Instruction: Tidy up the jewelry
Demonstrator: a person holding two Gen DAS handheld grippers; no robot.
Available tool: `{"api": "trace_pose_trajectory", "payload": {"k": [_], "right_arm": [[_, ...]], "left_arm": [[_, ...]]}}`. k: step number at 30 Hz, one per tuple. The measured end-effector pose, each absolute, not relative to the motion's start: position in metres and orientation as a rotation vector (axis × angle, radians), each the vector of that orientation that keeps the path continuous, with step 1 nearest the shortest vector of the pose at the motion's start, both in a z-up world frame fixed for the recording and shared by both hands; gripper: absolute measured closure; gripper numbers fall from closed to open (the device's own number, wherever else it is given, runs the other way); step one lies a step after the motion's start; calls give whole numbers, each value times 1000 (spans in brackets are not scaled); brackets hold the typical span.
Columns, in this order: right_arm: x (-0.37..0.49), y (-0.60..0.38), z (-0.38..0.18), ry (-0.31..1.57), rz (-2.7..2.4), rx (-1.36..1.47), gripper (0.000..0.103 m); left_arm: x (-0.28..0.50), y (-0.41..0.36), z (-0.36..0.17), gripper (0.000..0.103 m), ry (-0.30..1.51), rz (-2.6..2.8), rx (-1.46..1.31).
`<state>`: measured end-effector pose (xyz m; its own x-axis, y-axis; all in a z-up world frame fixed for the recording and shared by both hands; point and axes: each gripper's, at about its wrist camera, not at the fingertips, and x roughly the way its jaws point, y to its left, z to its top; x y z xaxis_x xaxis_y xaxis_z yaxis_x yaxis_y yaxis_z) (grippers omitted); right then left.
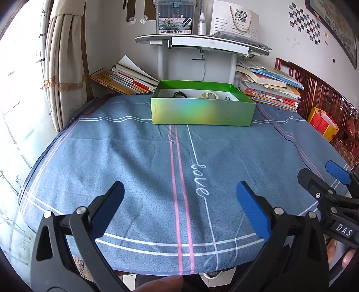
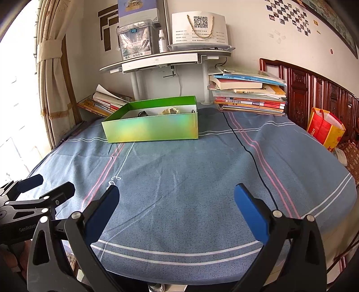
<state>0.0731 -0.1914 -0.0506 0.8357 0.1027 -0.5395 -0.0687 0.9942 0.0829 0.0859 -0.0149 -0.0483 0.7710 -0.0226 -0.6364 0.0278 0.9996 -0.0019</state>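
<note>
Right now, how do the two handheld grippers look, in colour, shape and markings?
The left gripper and the right gripper match: black angular arms with silver rivets and flat blue ribbed finger pads. Seen from the other camera, the right one bears a "DAS" label, the left one "GenRobot" lettering.

Both low views toward shared box (image 1: 203, 112)

On the blue-grey checked cloth (image 1: 134, 157) under my claws, the word "love" runs in white cursive script (image 1: 199, 179). My right-hand black gripper (image 1: 336, 179), seen from the left wrist view, carries a small black plate reading "DAS" (image 1: 343, 230). My left-hand black gripper (image 2: 36, 191), seen from the right wrist view, is marked "GenRobot", its end cut off. The clear plastic marker tub (image 1: 175, 18) on the shelf is labelled "TIANHAO" and "双头三角马克笔". The white card bag (image 2: 199, 28) bears a QR code; its small print is unreadable.
</note>
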Motion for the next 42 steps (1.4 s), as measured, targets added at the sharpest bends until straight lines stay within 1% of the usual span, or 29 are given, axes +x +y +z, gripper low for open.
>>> {"api": "trace_pose_trajectory", "payload": {"k": [42], "right_arm": [[73,-193,-52,578,91,62,3]], "left_arm": [[80,-17,-47,4,693,-44,2]]}}
